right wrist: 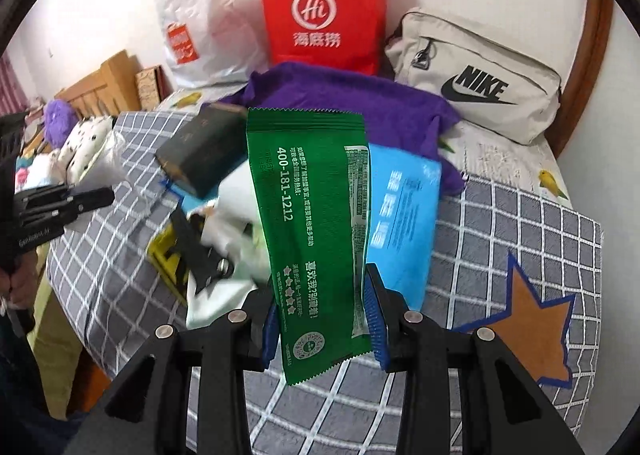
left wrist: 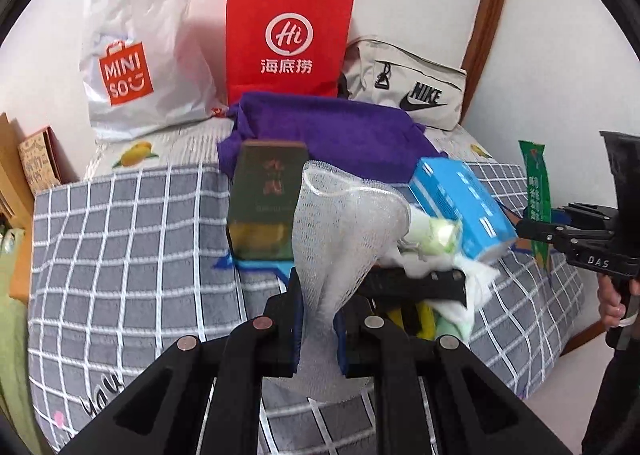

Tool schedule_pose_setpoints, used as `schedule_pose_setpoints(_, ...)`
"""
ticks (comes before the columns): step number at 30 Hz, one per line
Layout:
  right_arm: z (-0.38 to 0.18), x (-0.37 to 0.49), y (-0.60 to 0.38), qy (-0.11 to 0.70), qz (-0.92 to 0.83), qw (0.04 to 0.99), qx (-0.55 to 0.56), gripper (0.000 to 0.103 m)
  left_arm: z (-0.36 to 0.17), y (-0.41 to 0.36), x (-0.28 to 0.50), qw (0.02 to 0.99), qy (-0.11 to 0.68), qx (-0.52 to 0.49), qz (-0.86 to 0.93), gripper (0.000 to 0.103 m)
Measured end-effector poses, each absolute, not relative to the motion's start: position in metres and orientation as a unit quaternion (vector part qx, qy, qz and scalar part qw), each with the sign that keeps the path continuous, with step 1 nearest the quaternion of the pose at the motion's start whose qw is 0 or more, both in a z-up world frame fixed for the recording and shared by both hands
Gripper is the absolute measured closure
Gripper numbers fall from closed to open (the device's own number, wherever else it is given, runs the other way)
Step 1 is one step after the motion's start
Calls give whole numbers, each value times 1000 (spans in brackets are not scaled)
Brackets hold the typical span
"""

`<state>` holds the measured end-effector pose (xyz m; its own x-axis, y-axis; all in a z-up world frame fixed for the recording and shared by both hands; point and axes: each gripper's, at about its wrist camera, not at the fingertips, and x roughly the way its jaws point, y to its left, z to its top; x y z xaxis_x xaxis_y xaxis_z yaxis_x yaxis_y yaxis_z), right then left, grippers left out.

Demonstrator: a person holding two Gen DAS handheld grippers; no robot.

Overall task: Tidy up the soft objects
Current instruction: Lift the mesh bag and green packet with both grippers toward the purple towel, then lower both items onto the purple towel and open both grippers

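Note:
In the left wrist view my left gripper point(left wrist: 318, 331) is shut on a white mesh net point(left wrist: 340, 223), which stands up between the pads above a grey checked blanket point(left wrist: 120, 255). In the right wrist view my right gripper point(right wrist: 322, 327) is shut on a green foil packet point(right wrist: 316, 215) with white print, held upright above the same blanket point(right wrist: 520, 223). The right gripper point(left wrist: 532, 229) and its packet point(left wrist: 534, 183) also show at the right edge of the left view. The left gripper point(right wrist: 100, 199) appears at the left of the right view.
A pile lies mid-bed: purple towel point(left wrist: 332, 131), dark green box point(left wrist: 268, 195), blue box point(left wrist: 464, 207), white and pale green packs point(left wrist: 440, 239). A red paper bag point(left wrist: 288, 39), a white plastic bag point(left wrist: 140, 55) and a beige Nike pouch point(left wrist: 408, 87) lean on the wall. Plush toys point(right wrist: 80, 139) sit left.

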<state>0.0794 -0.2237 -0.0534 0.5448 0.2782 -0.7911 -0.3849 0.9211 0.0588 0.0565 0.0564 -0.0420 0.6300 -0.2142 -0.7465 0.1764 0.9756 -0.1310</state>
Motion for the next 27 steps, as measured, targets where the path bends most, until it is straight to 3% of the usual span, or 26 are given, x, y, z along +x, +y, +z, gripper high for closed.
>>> schedule_pose_setpoints(15, -24, 171, -227, 423, 155, 893, -14, 66, -13, 59, 153, 910, 407, -25, -78, 90)
schedule_pose_setpoints(27, -30, 248, -220, 439, 145, 887, -16, 66, -23, 62, 238, 903, 425, -20, -63, 90)
